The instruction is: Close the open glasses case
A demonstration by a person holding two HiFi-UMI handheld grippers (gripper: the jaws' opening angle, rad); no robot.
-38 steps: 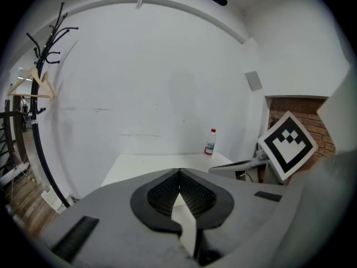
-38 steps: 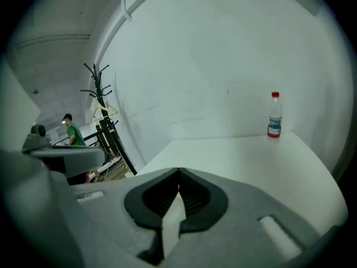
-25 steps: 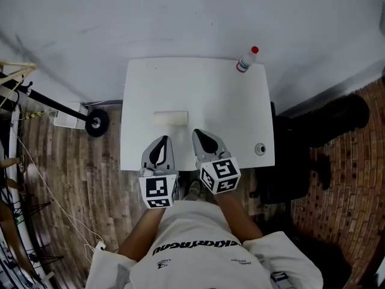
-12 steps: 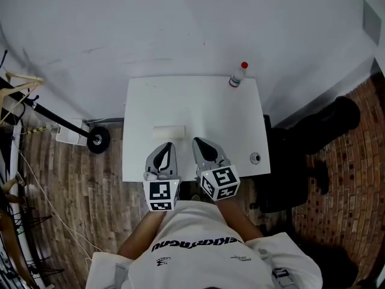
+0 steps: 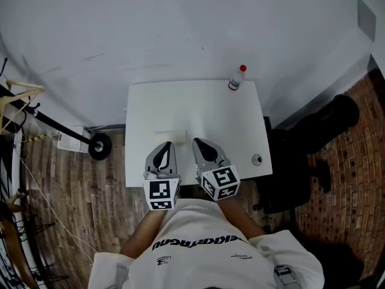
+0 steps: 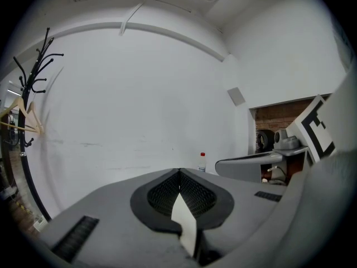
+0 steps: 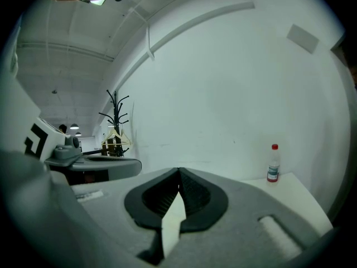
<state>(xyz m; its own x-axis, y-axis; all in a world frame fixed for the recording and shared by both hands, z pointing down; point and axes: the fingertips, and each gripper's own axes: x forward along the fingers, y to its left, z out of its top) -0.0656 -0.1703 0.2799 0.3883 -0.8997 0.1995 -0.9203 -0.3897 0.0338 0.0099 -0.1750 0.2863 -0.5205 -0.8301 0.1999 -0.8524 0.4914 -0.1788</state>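
Two tongs hover side by side over the near edge of one white bench (image 5: 198,101). The left tongs (image 5: 166,144) have their jaws pressed together at the tips with nothing between them, as the left gripper view shows (image 6: 179,175). The right tongs (image 5: 197,141) are the same, jaws together and empty (image 7: 178,172).

One case (image 5: 170,135), a pale flat block, lies on the bench just beyond the left tongs' tips. It is too small to tell whether its lid is up. Neither gripper view shows it, since the jaws' own bodies cover the near bench.

One bottle (image 5: 236,78) with a red cap stands at the far right corner, and it shows in both gripper views (image 6: 202,162) (image 7: 273,163). One small round thing (image 5: 257,159) sits near the right edge, and what it is cannot be made out.

A second ago the case lay well clear of the tips. Now it sits close to them, and the bottle appears lower in the head view.
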